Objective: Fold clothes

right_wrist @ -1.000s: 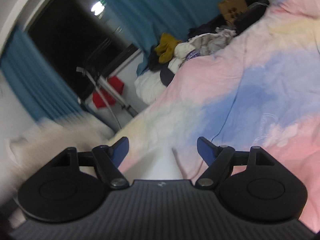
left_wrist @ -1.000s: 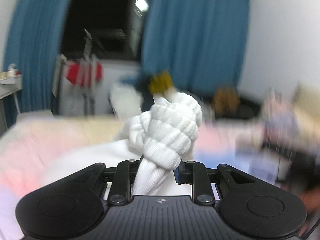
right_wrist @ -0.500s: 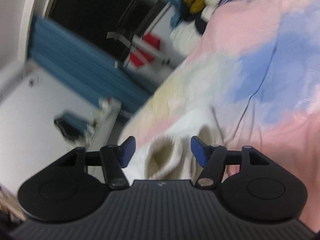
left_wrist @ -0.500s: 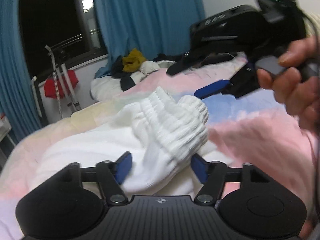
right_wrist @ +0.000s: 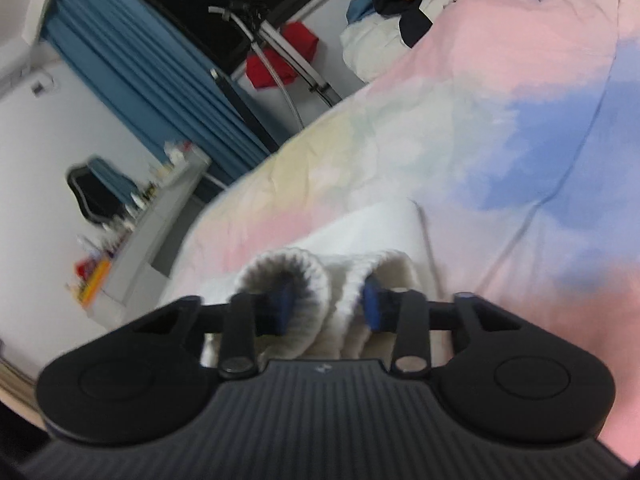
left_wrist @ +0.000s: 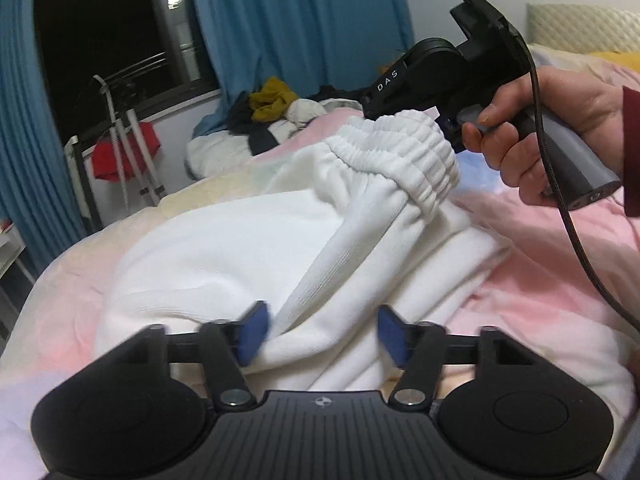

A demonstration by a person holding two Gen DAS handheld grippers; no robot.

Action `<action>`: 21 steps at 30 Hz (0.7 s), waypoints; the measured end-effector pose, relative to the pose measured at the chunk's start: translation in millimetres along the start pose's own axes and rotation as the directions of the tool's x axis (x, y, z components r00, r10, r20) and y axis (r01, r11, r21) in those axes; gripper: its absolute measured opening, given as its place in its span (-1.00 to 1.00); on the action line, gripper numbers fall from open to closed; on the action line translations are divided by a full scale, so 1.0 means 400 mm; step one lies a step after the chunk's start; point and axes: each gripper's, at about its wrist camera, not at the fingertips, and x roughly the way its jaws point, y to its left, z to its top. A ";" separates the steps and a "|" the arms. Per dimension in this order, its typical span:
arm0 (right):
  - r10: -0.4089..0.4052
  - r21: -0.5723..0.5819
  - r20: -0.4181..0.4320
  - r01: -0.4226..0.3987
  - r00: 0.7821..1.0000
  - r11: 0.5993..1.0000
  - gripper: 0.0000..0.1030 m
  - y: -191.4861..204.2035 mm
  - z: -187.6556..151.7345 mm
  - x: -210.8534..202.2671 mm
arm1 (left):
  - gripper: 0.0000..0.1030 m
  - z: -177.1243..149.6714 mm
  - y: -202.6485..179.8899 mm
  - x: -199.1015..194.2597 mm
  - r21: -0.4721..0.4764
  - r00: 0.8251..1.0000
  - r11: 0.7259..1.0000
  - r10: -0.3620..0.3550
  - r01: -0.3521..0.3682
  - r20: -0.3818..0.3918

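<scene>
Left gripper (left_wrist: 320,334) stands with its blue pads spread wide, and a fold of the white garment (left_wrist: 248,248) lies loosely between them, touching the left-hand pad but not pinched. Ahead of it the garment spreads over the pastel bedspread (left_wrist: 532,280), rising in a ridge toward the ribbed elastic cuff (left_wrist: 400,156), which is lifted above the rest of the cloth.

At that cuff, up and to the right of the left gripper, the right gripper's black body (left_wrist: 440,76) meets the fabric, held by a hand (left_wrist: 552,132) with a dark red sleeve edge (left_wrist: 631,148) at the wrist and a black cable (left_wrist: 576,240) trailing down from it. Seen from its own camera, the right gripper (right_wrist: 326,304) has closed narrowly on the cuff (right_wrist: 332,292): one pad sits inside a rolled opening of the ribbing, the other presses from the opposite side, with bunched white knit filling the gap.

Beyond both grippers, at the far end of the bed, lies a heap of clothes (left_wrist: 276,108) with a mustard piece on top. Farther left stand a rack with a red item (left_wrist: 120,152), blue curtains (left_wrist: 304,20) and a dark window (left_wrist: 104,28).
</scene>
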 end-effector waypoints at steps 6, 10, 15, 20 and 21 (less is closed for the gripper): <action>0.078 -0.028 0.101 -0.075 0.992 0.997 -0.64 0.061 0.053 -0.019 | -0.72 0.051 0.016 -0.010 -0.082 0.995 0.995 -0.057 0.064 0.085; 0.062 -0.079 0.136 -0.052 0.989 0.996 -0.64 0.067 0.101 -0.039 | -0.72 0.068 0.002 0.035 -0.105 0.991 0.988 -0.109 0.117 0.074; -0.107 -0.041 0.046 0.109 0.993 0.993 -0.64 -0.056 0.064 0.039 | -0.64 0.037 -0.016 0.085 -0.093 0.991 0.986 -0.136 0.137 0.015; -0.094 0.004 0.046 0.094 0.994 0.996 -0.62 -0.071 0.057 0.031 | -0.52 0.046 0.004 0.052 -0.125 0.988 0.980 -0.150 0.153 0.037; -0.108 -0.009 0.055 0.108 0.993 0.994 -0.59 -0.058 0.052 0.020 | -0.47 0.048 0.009 0.045 -0.131 0.987 0.979 -0.153 0.157 0.041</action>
